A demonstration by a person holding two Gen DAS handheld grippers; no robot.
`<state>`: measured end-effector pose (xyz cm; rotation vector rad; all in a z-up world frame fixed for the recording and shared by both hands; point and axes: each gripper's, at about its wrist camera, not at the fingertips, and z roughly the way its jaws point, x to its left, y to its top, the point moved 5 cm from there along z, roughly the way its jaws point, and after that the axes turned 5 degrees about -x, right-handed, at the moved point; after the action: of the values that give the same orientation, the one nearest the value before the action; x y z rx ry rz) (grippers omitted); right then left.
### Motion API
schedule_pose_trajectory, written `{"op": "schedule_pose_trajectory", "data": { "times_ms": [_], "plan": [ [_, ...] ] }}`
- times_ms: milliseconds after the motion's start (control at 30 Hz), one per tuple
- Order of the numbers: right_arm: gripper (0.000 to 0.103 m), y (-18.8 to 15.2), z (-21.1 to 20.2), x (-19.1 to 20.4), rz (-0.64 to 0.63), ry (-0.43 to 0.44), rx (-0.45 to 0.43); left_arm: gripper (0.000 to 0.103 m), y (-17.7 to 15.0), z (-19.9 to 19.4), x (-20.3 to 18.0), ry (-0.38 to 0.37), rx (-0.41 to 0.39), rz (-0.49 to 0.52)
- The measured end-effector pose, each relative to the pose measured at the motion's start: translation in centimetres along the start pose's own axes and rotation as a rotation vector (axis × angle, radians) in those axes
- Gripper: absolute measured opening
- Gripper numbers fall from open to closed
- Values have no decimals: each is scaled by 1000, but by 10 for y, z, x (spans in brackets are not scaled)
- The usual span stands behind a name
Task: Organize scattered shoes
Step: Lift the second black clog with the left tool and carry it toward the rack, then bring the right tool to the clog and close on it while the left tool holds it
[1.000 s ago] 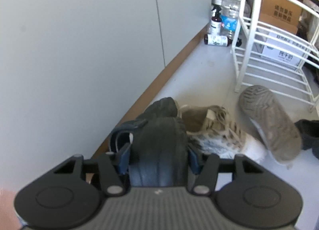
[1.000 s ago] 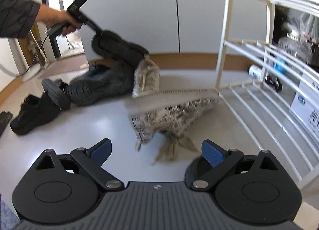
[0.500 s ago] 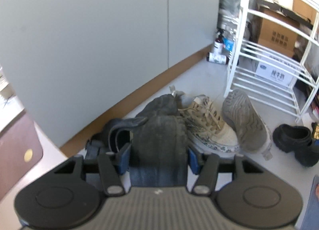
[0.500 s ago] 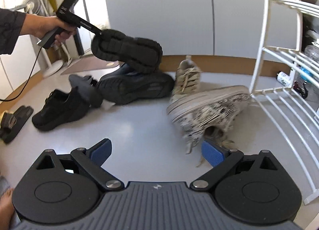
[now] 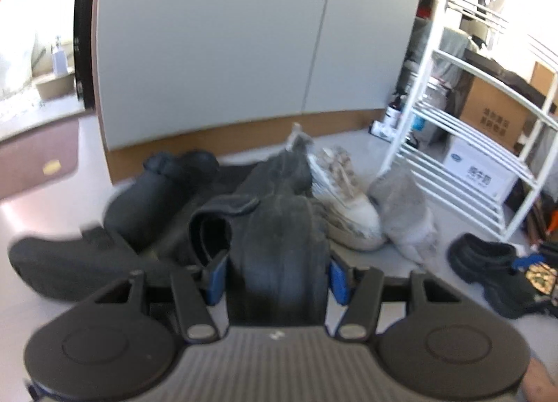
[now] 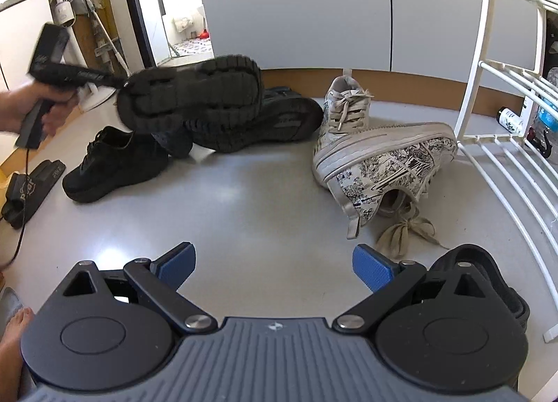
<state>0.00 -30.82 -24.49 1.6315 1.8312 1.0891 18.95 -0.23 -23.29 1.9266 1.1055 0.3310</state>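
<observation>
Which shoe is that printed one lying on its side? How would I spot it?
Find the white wire shoe rack on the right. At its foot lies a cream canvas sneaker, tipped on its side, laces trailing. Unlike the black shoes nearby, it carries black comic-style drawings.

The right tool (image 6: 273,260) is built on a dark grey ribbed housing on which a small pale emblem is printed at the centre. Two round black discs are set at either side of the housing, each marked with a raised circle. Black link arms are fastened to it by silver screw heads, and triangular cut-outs are seen in the outer arms. The fingers (image 6: 176,262) are faced with blue textured pads. The same build is seen on the left tool (image 5: 275,280). From the other wrist's view, its black handle is seen with white lettering and a thin black cable is trailed from it.
</observation>
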Motion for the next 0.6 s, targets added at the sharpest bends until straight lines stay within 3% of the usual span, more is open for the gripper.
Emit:
{"op": "schedule_pose_trajectory", "data": {
  "times_ms": [233, 500, 600],
  "plan": [
    [99, -4, 0, 14, -14, 44, 24, 59, -87, 3, -31, -12, 30, -109],
    [99, -4, 4, 13, 40, 39, 31, 59, -95, 1, -46, -17, 45, -141],
    [99, -6, 4, 14, 38, 47, 37, 59, -99, 1, -59, -40, 67, -98]
  ]
}}
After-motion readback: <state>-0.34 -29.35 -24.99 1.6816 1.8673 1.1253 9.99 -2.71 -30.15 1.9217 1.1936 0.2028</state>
